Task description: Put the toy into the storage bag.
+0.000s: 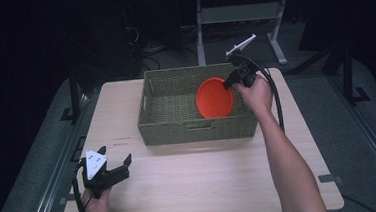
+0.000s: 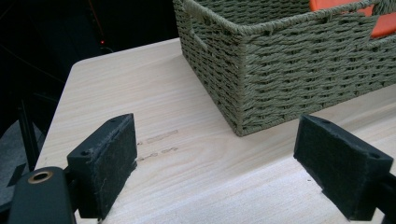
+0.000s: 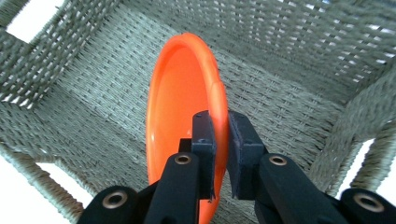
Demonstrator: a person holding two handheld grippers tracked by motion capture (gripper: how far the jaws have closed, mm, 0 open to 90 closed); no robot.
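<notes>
**Orange plate held on edge inside the woven basket**

The orange plate (image 3: pixel 180 116), smooth, round and glossy with a raised rim, stands on edge in the right half of the basket (image 1: pixel 167 130). The right gripper (image 3: pixel 220 140) pinches its rim between both pads. The basket is rectangular, of olive-green woven cord, with handle slots. It sits on a pale wood-grain table (image 1: pixel 196 185). At the near left, the left gripper (image 2: pixel 215 163) rests with jaws wide apart, holding nothing. Faint marks on the tabletop are unreadable.

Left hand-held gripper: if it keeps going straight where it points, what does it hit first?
Probably the near corner of the green woven rectangular basket. The left hand-held gripper stands open over the light wooden table, with bare tabletop between; depth is hard to judge.
</notes>
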